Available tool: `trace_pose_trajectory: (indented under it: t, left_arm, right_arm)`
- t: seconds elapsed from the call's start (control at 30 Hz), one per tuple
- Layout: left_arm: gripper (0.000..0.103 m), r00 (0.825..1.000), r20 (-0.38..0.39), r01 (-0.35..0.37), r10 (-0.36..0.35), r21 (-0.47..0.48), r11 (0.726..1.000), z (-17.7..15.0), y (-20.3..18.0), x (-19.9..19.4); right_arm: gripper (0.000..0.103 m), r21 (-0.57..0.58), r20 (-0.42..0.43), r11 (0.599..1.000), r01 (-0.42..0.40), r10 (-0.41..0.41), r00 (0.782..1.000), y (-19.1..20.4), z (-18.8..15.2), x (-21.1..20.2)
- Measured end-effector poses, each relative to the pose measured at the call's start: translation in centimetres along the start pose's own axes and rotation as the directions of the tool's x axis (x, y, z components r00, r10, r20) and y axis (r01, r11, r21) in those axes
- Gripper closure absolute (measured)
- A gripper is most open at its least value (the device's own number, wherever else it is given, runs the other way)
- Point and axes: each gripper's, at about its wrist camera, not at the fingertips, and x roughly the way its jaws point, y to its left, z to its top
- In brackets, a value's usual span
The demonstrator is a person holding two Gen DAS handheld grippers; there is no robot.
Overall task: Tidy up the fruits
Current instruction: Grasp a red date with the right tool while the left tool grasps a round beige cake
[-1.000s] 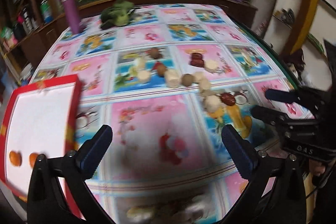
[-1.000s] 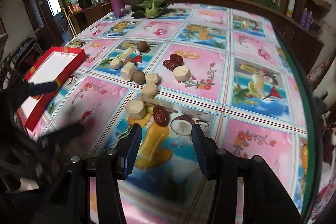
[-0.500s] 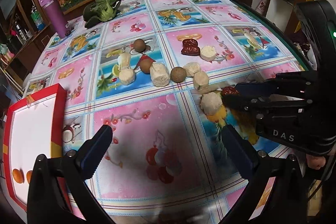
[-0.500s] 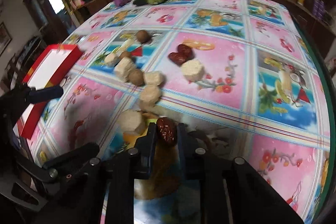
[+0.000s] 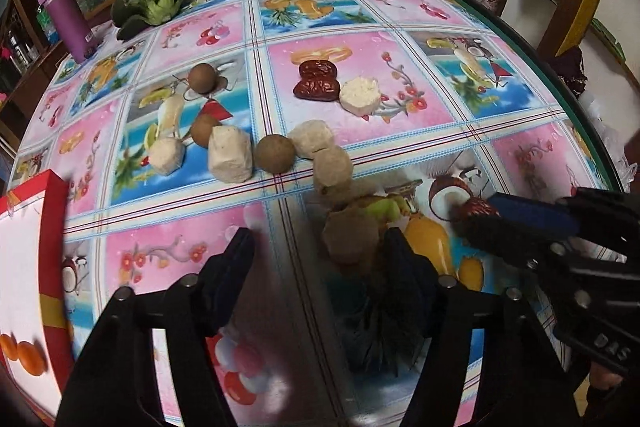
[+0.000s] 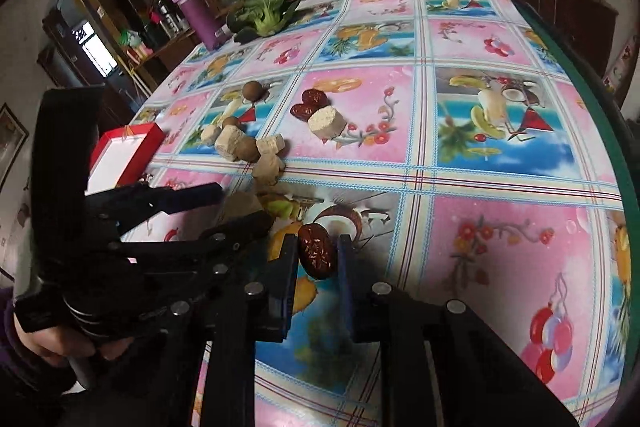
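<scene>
My right gripper (image 6: 316,259) is shut on a wrinkled red date (image 6: 316,253), just above the fruit-print tablecloth. In the left wrist view that gripper (image 5: 480,217) comes in from the right with the date (image 5: 474,209) at its tips. My left gripper (image 5: 316,251) is closing around a beige fruit chunk (image 5: 350,239). The chunk lies against the right finger, while the left finger stands clear of it. Further back lie more beige chunks (image 5: 230,155), brown round fruits (image 5: 274,153) and two red dates (image 5: 316,83).
A red tray (image 5: 52,211) with a white floor holds two small oranges (image 5: 24,355) at the left. A purple bottle (image 5: 64,15) and a green vegetable (image 5: 156,1) stand at the far end. The table's green edge (image 6: 600,99) curves along the right.
My right gripper dropped onto the red date and shut on it. My left gripper moved right and forward to the beige chunk, and its jaws have narrowed.
</scene>
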Motion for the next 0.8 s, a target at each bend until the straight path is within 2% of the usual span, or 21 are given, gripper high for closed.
trace_pose_trajectory:
  t: [0.13,0.23,0.53,0.67,0.8]
  left_arm:
    - [0.054,0.999,0.031,0.013,-0.013,0.005,1.000,-0.1,-0.3,-0.2]
    - [0.074,0.999,0.051,0.015,-0.017,0.024,1.000,-0.3,-0.6,-0.4]
    - [0.074,0.995,0.099,-0.021,0.022,-0.010,1.000,-2.8,1.9,-2.6]
    - [0.073,0.985,0.158,-0.065,0.070,-0.031,0.997,-5.3,3.9,-5.3]
    - [0.073,0.975,0.208,-0.072,0.082,-0.059,0.996,-7.3,6.2,-7.9]
  right_arm:
    - [0.085,0.023,0.025,1.000,-0.007,0.007,1.000,0.4,-0.3,-0.5]
    - [0.085,0.030,0.039,1.000,-0.009,0.008,0.999,1.0,-0.7,-0.8]
    - [0.085,0.046,0.069,0.999,-0.014,0.010,0.998,4.7,-1.9,-0.1]
    - [0.085,0.059,0.048,0.998,-0.033,0.030,0.998,7.7,-2.2,1.5]
    - [0.085,0.023,0.023,0.999,-0.022,0.022,1.000,10.7,-2.1,2.4]
